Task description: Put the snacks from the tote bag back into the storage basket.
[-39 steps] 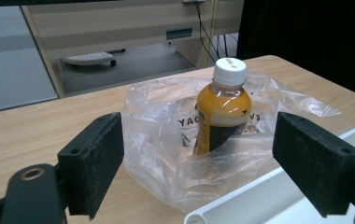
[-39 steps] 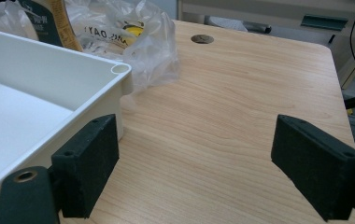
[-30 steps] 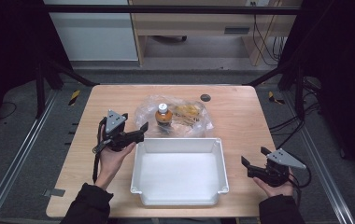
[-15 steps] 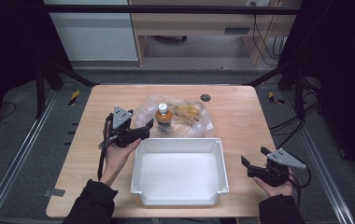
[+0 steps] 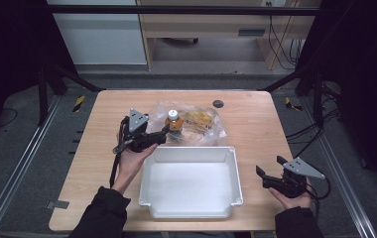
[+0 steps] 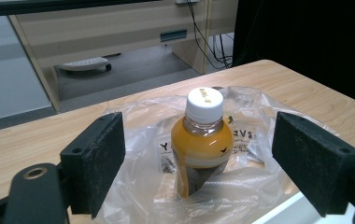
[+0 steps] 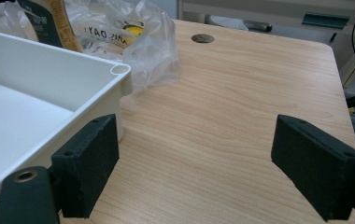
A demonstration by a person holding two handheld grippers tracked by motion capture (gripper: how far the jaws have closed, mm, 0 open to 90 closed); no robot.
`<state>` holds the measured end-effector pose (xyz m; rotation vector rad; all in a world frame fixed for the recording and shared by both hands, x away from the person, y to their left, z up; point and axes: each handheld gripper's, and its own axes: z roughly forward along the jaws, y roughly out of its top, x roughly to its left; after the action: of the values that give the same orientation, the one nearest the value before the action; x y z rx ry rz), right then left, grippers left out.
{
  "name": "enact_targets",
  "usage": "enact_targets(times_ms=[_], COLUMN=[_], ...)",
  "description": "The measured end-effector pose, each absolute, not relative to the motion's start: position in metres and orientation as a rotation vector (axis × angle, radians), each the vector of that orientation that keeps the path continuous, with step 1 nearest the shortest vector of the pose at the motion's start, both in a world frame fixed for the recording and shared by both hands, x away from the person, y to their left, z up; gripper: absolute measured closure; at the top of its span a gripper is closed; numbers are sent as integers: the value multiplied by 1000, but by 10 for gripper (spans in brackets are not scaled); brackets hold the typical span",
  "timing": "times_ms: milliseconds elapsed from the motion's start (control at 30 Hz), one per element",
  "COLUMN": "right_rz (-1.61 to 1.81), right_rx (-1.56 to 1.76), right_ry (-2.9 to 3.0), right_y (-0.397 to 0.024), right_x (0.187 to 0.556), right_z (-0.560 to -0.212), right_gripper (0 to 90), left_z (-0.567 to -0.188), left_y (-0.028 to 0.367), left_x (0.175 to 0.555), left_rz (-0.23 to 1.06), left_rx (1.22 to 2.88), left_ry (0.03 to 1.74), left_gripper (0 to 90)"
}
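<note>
Standing bottle in clear bag, empty tray

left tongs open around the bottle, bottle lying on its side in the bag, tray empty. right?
Wrong on one count: the bottle stands upright in the bag, cap up, as the left gripper view shows. The left tongs are open to either side of it, and the tray is empty.

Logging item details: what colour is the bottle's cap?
White, on the bottle of orange liquid; clearest in the left gripper view.
</note>
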<state>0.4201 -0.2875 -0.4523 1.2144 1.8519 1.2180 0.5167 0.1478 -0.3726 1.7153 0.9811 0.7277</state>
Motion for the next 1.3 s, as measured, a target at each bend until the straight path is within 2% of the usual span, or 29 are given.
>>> enact_targets(times_ms=[867, 1300], right_rz=[1218, 1219], right_rx=[1214, 1213], right_ry=[1854, 1856], right_y=[-287, -287], right_x=[421, 421], right_z=[-453, -453], right_gripper=[154, 156], left_z=[-383, -392], left_y=[127, 121], left_x=[541, 552], left_rz=[747, 759], left_rx=[1725, 1722], left_ry=[987, 1005], left_gripper=[173, 244])
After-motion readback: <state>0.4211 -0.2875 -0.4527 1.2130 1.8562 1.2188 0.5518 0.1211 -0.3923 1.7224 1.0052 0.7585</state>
